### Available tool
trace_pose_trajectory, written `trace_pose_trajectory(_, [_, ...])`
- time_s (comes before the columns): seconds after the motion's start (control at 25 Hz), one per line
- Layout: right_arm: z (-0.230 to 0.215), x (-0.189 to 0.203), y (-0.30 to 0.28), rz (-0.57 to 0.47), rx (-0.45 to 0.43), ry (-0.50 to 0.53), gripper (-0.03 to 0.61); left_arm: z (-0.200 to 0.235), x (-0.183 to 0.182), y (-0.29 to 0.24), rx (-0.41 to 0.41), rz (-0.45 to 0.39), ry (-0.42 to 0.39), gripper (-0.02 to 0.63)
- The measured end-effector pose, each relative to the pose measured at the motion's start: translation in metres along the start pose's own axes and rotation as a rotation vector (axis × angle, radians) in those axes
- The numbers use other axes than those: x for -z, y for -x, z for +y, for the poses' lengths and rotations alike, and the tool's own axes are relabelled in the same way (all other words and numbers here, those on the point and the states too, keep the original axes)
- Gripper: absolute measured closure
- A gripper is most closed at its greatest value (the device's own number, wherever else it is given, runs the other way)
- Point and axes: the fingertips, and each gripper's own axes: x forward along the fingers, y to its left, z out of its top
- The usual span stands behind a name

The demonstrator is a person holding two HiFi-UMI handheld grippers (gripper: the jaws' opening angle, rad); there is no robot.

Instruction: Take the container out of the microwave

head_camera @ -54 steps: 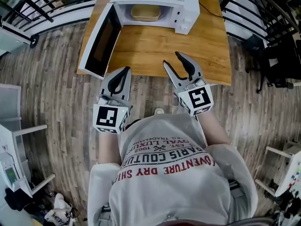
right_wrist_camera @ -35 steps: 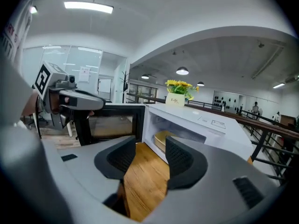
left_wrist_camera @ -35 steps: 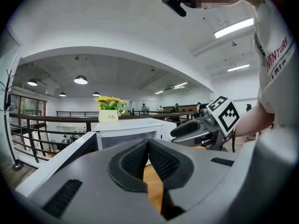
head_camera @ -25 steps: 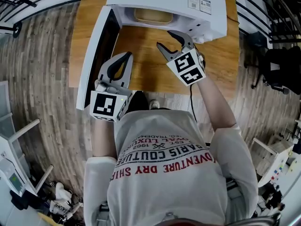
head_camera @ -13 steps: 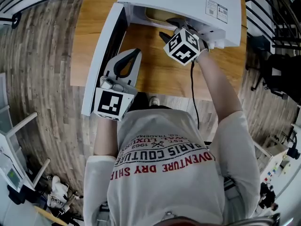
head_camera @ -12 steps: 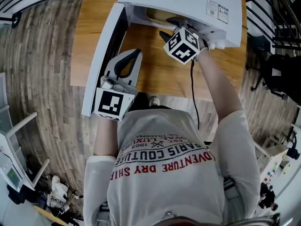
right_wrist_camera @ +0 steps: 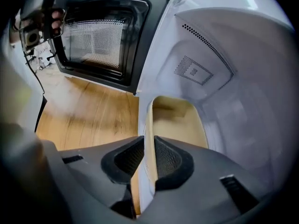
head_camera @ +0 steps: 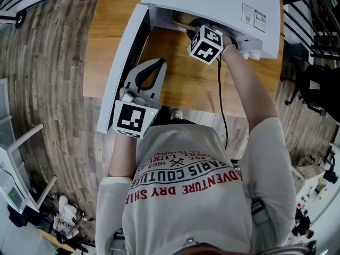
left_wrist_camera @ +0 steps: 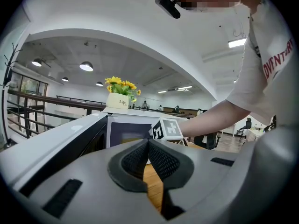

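Since the moment before, my right gripper has sunk from the oven's mouth into the cavity. Its jaws, wide apart then, have just been closing on a thing I name further on. My left has hardly shifted. Reading the head view from the left, the microwave's door stands swung open, reaching out toward 7 o'clock from the cavity, past the near edge of the wooden table and over the plank floor. Just right of the door, at about 6 o'clock from the oven's mouth, my left gripper hovers above the tabletop and points toward 12 o'clock. In its own view the pads meet at their tips with nothing between them, only wood grain showing through the gap below. Further right, at 1 o'clock from that gripper, my right one's marker cube sits at the mouth of the white microwave. The jaws themselves are lost from the head view under the oven's top. The right gripper view shows them plainly, clamped on the near wall of the beige container, one pad inside the rim and one outside. The container is inside the cavity, stretching away toward 12 o'clock from my fingertips, with the open door off at 10 o'clock.
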Motion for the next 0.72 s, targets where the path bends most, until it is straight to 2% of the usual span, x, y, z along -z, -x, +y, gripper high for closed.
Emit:
trace_pose_trajectory(0.04, [-0.001, 0.001, -0.002, 0.004, 0.010, 0.006, 0.510, 0.000, 0.001, 0.000, 0.000, 0.003, 0.000, 0.598])
trace_pose_trajectory(0.12, [-0.003, 0.002, -0.002, 0.008, 0.033, 0.016, 0.523, -0.001, 0.001, 0.000, 0.000, 0.009, 0.002, 0.597])
trace_pose_trajectory(0.48, [0.009, -0.006, 0.016, -0.047, 0.055, 0.026, 0.541, 0.001, 0.000, 0.004, -0.009, 0.018, -0.018, 0.597])
trace_pose_trajectory(0.72, [0.020, -0.017, 0.041, -0.117, 0.091, -0.012, 0.545, 0.004, -0.003, 0.012, -0.010, 0.012, -0.038, 0.597])
